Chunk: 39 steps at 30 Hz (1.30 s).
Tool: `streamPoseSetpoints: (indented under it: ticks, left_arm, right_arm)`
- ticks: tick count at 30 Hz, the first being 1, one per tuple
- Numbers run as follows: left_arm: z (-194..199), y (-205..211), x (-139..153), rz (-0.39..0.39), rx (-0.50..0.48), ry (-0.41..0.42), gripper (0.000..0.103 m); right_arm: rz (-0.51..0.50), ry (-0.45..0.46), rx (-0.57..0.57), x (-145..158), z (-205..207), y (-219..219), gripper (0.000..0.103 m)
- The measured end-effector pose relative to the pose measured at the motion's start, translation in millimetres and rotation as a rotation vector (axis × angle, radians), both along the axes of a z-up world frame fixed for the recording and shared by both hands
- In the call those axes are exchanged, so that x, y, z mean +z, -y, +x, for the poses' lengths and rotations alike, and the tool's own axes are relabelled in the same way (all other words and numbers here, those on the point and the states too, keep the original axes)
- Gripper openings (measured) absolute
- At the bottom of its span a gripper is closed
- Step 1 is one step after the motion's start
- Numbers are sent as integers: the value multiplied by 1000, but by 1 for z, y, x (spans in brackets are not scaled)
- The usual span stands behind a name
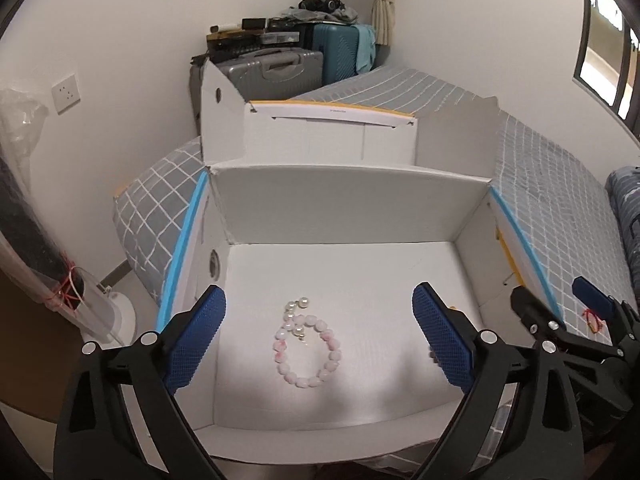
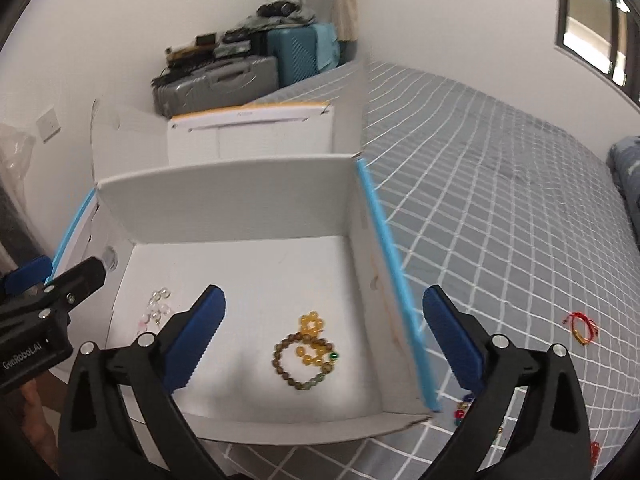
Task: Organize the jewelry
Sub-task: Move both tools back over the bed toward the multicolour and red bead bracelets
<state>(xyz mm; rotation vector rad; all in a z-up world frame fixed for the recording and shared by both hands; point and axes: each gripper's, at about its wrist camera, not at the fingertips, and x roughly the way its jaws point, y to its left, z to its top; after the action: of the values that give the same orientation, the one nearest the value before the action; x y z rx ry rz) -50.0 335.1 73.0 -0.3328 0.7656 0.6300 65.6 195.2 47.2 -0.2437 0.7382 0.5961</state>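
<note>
Both grippers spread wide, empty: left gripper (image 1: 318, 334); right gripper (image 2: 324, 336) | over box (image 1: 348, 196); bracelets (image 2: 306, 354) inside

Bed (image 2: 500, 208), covered in grey sheet with white grid lines, carrying the items. White cardboard box (image 2: 240, 196) with blue-taped edges sitting directly on it, open at the top. Red string bracelet (image 2: 582, 328) with a small gold piece lying on the sheet, well apart from the box. Several coloured beads (image 2: 462, 410) lying just beside the box's near right corner, partly hidden.
</note>
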Motion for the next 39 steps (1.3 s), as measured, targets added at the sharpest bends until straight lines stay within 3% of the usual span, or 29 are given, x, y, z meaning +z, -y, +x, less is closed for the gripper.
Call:
streamPoseSetpoints:
  ticks: [12, 22, 32, 39]
  left_arm:
    - [19, 51, 12, 9, -106, 59, 97]
    - [51, 126, 12, 32, -249, 76, 97]
    - [84, 209, 3, 72, -438, 91, 97]
    - [106, 273, -21, 100, -589, 84, 96]
  right_arm:
    - [17, 119, -142, 26, -2, 97, 95]
    - [31, 151, -257, 33, 1, 183, 95]
    - [1, 152, -368, 25, 5, 266, 95]
    - [-18, 115, -475, -4, 4, 334, 95]
